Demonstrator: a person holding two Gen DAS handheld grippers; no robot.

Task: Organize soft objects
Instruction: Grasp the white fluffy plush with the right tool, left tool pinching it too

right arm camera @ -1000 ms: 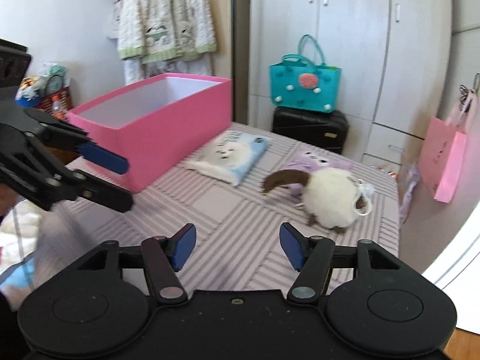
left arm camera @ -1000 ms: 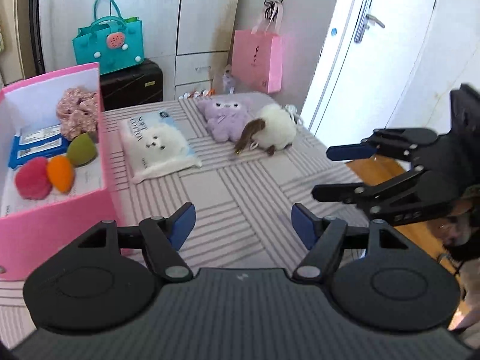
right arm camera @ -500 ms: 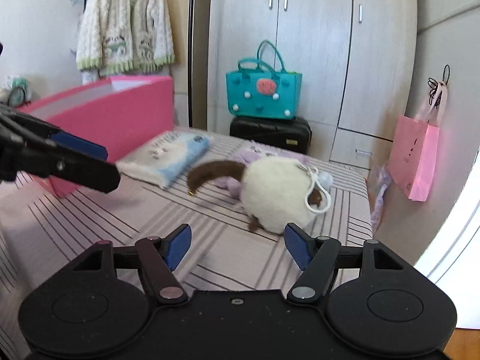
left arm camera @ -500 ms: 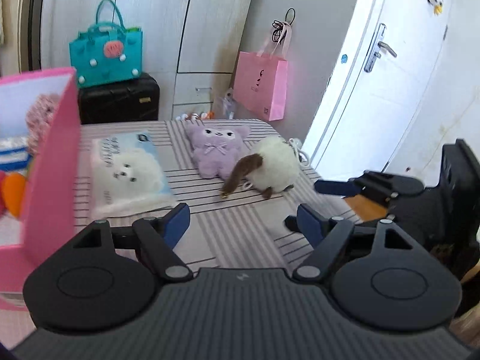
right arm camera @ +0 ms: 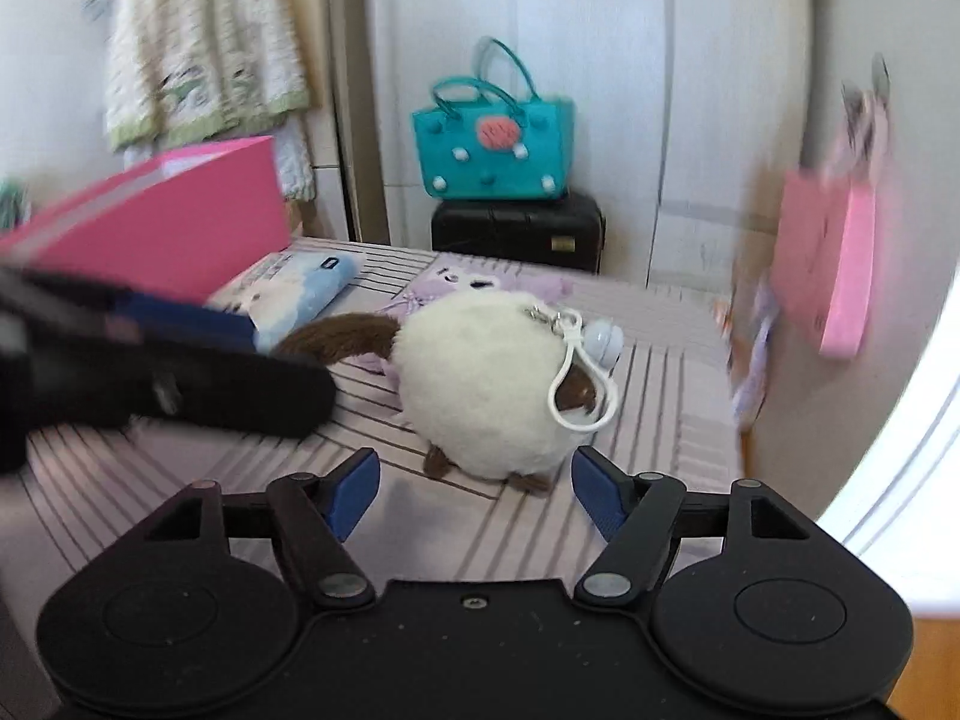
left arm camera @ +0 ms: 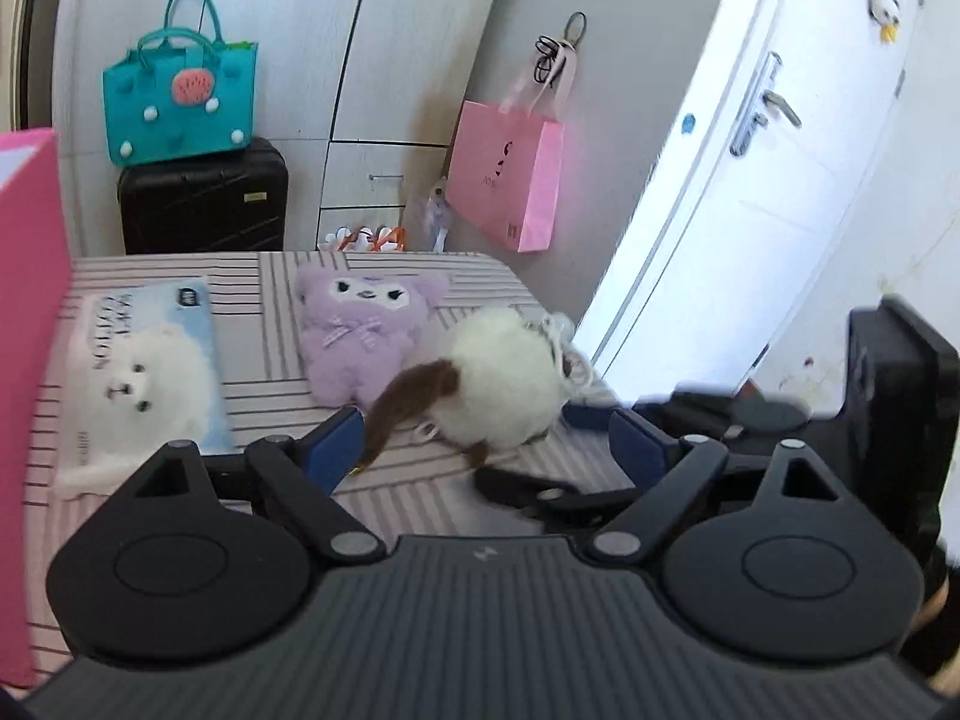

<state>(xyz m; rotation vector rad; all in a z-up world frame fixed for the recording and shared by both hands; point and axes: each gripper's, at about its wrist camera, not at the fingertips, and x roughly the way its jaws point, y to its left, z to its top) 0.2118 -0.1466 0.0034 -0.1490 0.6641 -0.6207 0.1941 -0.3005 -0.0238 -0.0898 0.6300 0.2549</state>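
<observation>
1. A striped bed (left arm camera: 252, 372) carries a white plush (right arm camera: 492, 384) with a brown tail near its right edge, touching a purple plush (left arm camera: 360, 336) behind it.
2. A tissue pack (left arm camera: 144, 372) lies beside a pink box (right arm camera: 174, 222) at the left edge.
3. The left gripper (left arm camera: 486, 444) is opening, jaws wide, holding nothing; the plush lies just ahead.
4. The right gripper (right arm camera: 474, 492) stands wide open and empty, the white plush just beyond its fingertips.
</observation>
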